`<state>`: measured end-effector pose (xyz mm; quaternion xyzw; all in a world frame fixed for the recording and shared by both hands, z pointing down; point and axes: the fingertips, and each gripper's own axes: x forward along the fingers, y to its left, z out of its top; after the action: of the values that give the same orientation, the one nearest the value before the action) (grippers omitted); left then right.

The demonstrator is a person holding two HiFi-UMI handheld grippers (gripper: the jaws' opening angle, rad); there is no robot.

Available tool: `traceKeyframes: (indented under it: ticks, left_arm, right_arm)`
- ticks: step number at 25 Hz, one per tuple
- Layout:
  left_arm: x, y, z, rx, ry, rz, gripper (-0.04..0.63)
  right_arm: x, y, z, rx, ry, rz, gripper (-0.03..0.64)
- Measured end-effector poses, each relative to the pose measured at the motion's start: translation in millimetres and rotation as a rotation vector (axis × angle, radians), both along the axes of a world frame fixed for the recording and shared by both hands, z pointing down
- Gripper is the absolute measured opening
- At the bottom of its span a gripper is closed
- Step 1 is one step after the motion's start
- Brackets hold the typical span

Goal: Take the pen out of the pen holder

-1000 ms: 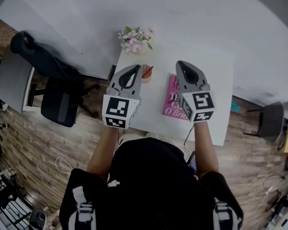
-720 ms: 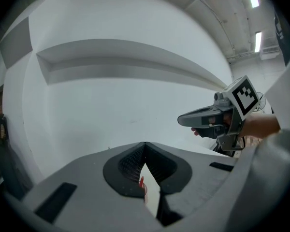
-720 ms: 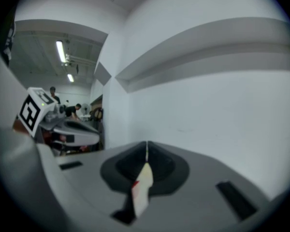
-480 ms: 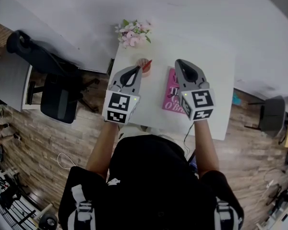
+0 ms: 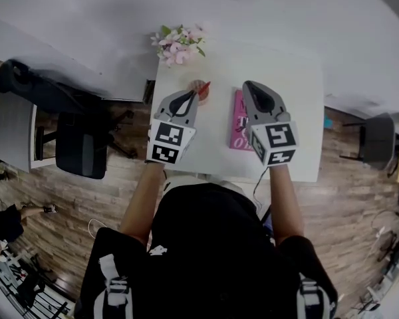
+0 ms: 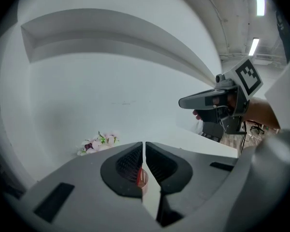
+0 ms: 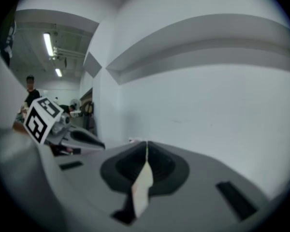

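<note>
The left hand-held gripper (image 5: 189, 96), clenched on nothing, points forward and slightly downward from an outstretched forearm. Its tip is near the pen holder (image 5: 199, 89), where the red pen (image 5: 205, 86) leans. The right hand-held gripper (image 5: 249, 87), likewise clenched and empty, hovers alongside over the pink book (image 5: 237, 128) on the table (image 5: 292, 111).

Bare tabletop (image 5: 219, 128) between pen holder (image 5: 199, 89) and pink book (image 5: 238, 121); flowers (image 5: 176, 45) near, behind the holder.

Both arms reach forward side by side. The left gripper (image 5: 189, 93) and right gripper (image 5: 247, 85) tilt slightly downward, jaws seemingly closed, empty.
</note>
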<state>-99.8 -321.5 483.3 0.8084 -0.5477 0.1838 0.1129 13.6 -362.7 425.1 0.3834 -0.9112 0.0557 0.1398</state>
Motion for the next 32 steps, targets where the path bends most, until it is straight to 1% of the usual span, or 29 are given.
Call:
traceKeyframes:
  ticks: [8, 12, 14, 19, 23, 26, 32]
  left_arm:
    - [-5, -14, 46, -0.102, -0.028, 0.108, 0.080]
    - [-2, -19, 73, -0.174, -0.033, 0.170, 0.125]
    - [0, -22, 87, -0.207, -0.046, 0.200, 0.143]
    - [6, -33, 117, -0.270, -0.098, 0.284, 0.152]
    - [6, -41, 141, -0.315, -0.182, 0.327, 0.154]
    - [10, -46, 155, -0.357, -0.206, 0.357, 0.195]
    - [12, -60, 174, -0.379, -0.276, 0.379, 0.201]
  right_arm:
    - [-4, -5, 17, -0.035, 0.030, 0.070, 0.035]
    - [-2, -2, 31, -0.089, 0.067, 0.101, 0.035]
    - [-1, -3, 36, -0.099, 0.077, 0.113, 0.035]
    - [5, -3, 47, -0.133, 0.099, 0.139, 0.035]
    - [9, -8, 51, -0.121, 0.094, 0.157, 0.035]
    - [14, -12, 57, -0.130, 0.112, 0.167, 0.035]
    - [18, -16, 69, -0.152, 0.133, 0.180, 0.035]
